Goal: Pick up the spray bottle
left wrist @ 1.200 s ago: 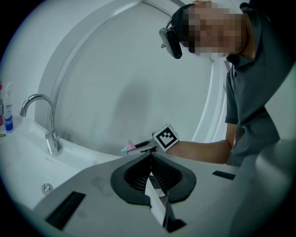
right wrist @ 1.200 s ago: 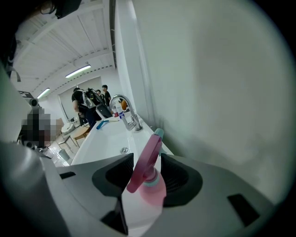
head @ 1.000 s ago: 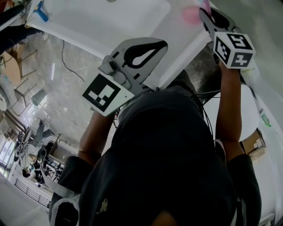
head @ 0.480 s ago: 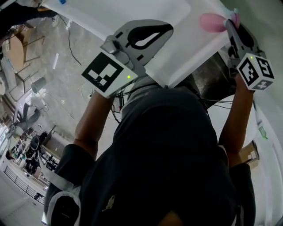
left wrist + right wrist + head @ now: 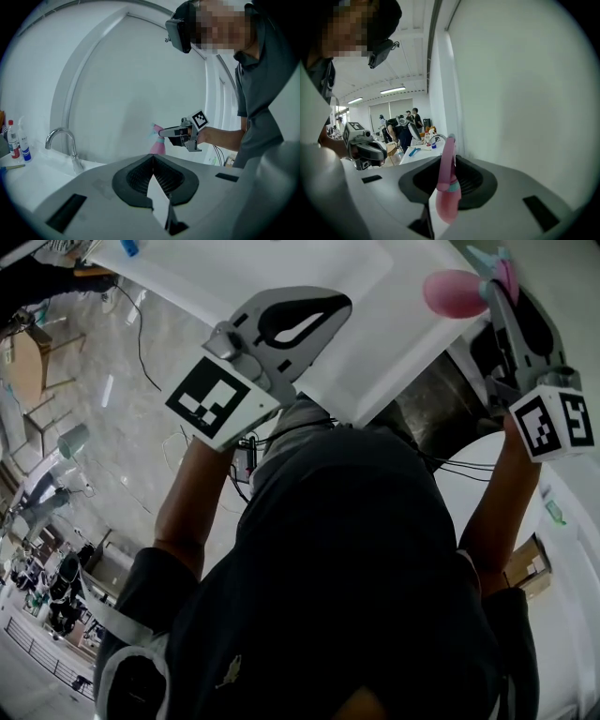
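Holding: your right gripper (image 5: 162, 131) has its jaws closed partway on the pink spray bottle (image 5: 448, 197). The pads grip about the neck by the teal collar, so the body hangs below and the trigger head stands up between the jaws.
Bottle place: in the air, off the white basin counter (image 5: 33, 173), over its right end as the head view shows it.
Left gripper (image 5: 153, 164): jaws pressed together on nothing. You hold it over the counter's near edge, out of the bottle's way.
Why the neck: the narrow neck likely gives the pads a shoulder to catch, so the bottle should not slide.
Faucet (image 5: 61, 136): toward the counter's left, well apart from the bottle.
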